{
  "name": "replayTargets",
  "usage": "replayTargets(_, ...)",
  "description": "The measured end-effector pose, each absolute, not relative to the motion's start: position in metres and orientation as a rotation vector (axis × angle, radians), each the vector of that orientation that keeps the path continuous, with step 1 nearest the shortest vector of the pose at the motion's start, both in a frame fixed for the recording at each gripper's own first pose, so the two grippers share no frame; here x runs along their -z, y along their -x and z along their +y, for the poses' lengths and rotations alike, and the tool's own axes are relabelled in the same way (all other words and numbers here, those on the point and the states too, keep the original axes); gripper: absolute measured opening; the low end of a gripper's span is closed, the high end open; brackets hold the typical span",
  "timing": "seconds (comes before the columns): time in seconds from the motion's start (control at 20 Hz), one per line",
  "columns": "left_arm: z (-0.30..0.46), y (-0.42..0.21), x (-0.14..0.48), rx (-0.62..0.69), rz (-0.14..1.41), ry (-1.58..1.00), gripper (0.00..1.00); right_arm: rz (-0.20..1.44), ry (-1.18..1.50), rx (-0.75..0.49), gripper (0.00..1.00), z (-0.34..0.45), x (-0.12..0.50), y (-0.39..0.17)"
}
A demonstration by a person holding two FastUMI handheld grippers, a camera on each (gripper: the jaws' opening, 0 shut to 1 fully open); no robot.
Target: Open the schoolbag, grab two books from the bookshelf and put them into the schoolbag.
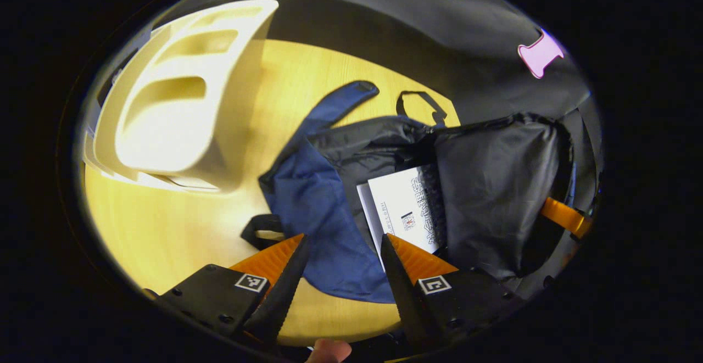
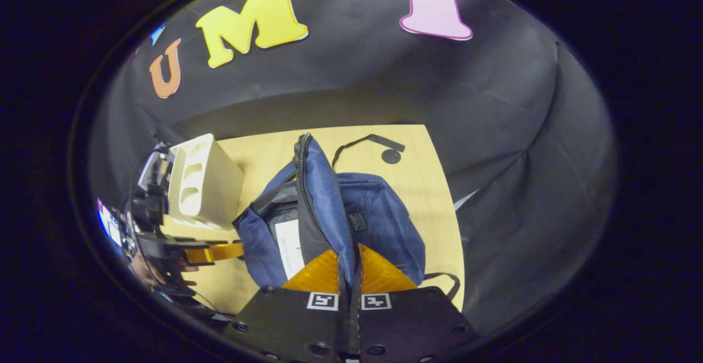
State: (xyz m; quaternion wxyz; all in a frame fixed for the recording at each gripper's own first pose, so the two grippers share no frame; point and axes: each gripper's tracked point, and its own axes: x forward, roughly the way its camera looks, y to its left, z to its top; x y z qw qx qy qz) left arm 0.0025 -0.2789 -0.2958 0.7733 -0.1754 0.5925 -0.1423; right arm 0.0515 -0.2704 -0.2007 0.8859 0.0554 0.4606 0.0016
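The white book (image 1: 403, 209) lying inside the open schoolbag (image 1: 324, 209) carries a column of large printed characters along one edge, a small emblem and fine lines of print, all too blurred to read. A small dark label (image 2: 357, 221) sewn on the schoolbag's blue front bears pale lettering that is too small to make out

The left gripper (image 1: 343, 253) hangs with its fingers spread apart above the blue schoolbag (image 1: 324, 204); the bag lies open on the wooden table (image 1: 181, 231), a white book (image 1: 403, 212) inside it; a cream bookshelf (image 1: 181, 105) stands near the table's far-left corner.
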Motion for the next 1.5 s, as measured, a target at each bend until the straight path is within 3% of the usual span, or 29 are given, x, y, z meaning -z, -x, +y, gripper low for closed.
replayTargets(0.05, -0.267, -0.005, 0.283, 0.304, 1.256, 0.349, 0.96, 0.958, -0.114, -0.001, 0.01, -0.268, 0.201, -0.05)
replayTargets(0.1, -0.254, -0.007, 0.267, 0.308, 1.23, 0.333, 0.84, 0.957, -0.113, 0.0, 0.01, -0.265, 0.2, -0.049)
replayTargets(0.55, -0.104, -0.035, 0.185, 0.195, 1.043, 0.088, 0.84, 0.952, -0.103, 0.008, 0.04, -0.233, 0.199, -0.045)
replayTargets(0.95, 0.006, -0.085, 0.152, 0.057, 0.999, 0.067, 0.87, 0.975, -0.082, 0.03, 0.01, -0.228, 0.202, -0.042)
replayTargets(1.0, 0.016, -0.093, 0.15, 0.057, 1.001, 0.059, 0.88, 0.977, -0.081, 0.035, 0.0, -0.228, 0.202, -0.044)
replayTargets(1.05, 0.023, -0.1, 0.149, 0.06, 1.007, 0.063, 0.96, 0.981, -0.083, 0.038, 0.04, -0.228, 0.204, -0.044)
replayTargets(1.1, 0.031, -0.107, 0.148, 0.056, 1.021, 0.068, 0.9, 0.983, -0.08, 0.042, 0.03, -0.228, 0.203, -0.045)
replayTargets(1.5, 0.058, -0.147, 0.19, 0.068, 1.17, 0.05, 0.94, 0.993, -0.08, 0.053, 0.01, -0.23, 0.203, -0.045)
